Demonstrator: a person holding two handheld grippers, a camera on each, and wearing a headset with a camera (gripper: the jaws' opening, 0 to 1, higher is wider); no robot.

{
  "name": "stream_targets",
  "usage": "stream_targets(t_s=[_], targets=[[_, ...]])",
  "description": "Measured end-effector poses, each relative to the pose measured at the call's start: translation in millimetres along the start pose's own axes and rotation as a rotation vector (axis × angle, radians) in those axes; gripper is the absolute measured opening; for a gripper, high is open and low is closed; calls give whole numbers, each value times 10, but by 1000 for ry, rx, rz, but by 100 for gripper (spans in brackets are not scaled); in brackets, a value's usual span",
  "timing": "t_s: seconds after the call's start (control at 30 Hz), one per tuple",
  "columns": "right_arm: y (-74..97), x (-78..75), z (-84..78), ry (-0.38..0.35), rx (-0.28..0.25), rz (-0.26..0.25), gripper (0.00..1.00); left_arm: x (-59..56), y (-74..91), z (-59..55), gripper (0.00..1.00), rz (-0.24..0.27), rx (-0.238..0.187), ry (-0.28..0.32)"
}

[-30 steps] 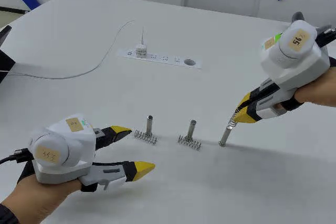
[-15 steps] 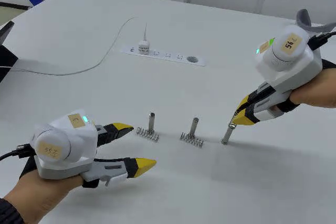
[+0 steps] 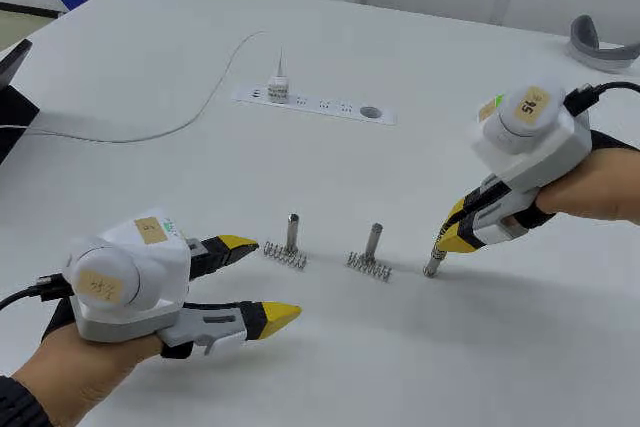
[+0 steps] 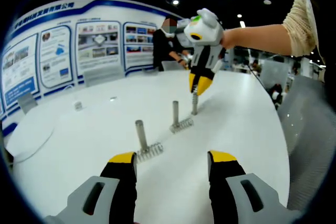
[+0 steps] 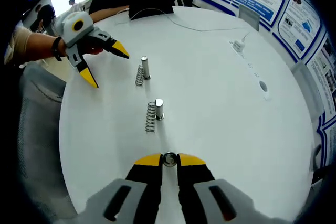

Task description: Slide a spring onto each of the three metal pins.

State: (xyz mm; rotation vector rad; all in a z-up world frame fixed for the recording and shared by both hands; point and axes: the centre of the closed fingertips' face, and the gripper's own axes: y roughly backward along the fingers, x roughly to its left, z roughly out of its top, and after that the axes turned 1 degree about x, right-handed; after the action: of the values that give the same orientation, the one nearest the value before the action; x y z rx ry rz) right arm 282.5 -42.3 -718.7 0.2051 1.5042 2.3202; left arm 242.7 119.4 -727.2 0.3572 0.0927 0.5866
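The right gripper (image 3: 447,244) comes down at a slant over the right pin (image 3: 432,265), its yellow tips pressed together on the third spring (image 5: 169,159), which sits at the top of that pin. The pin leans a little under it. The left gripper (image 3: 258,279) hovers low over the white table (image 3: 150,67) near the person, tongs spread wide with nothing between them, pointing towards the left pin (image 3: 292,230). That pin stands upright and bare, with the first spring (image 3: 285,255) lying on its side at its foot. The middle pin (image 3: 373,240) is upright too, the second spring (image 3: 368,266) lying flat against its base. Further back, a white power strip (image 3: 315,105) lies on the table.
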Motion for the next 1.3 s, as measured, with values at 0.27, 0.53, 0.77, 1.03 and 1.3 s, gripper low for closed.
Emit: stream_targets(t_s=[0.27, 0.53, 0.77, 1.03, 1.3], targets=[[-66, -10, -9, 1, 4, -11, 12, 0, 2, -8, 55, -1, 2, -1], [-136, -24, -83, 15, 35, -19, 12, 4, -10, 5, 55, -1, -1, 5], [-181, -46, -134, 8, 43, -22, 12, 3, 9, -3, 55, -1, 5, 4], [-203, -57, -135, 0, 39, -23, 12, 13, 14, -3, 55, 3, 4, 3], [-205, -52, -140, 3, 33, -29, 16, -5, 12, -10, 55, 0, 4, 3]])
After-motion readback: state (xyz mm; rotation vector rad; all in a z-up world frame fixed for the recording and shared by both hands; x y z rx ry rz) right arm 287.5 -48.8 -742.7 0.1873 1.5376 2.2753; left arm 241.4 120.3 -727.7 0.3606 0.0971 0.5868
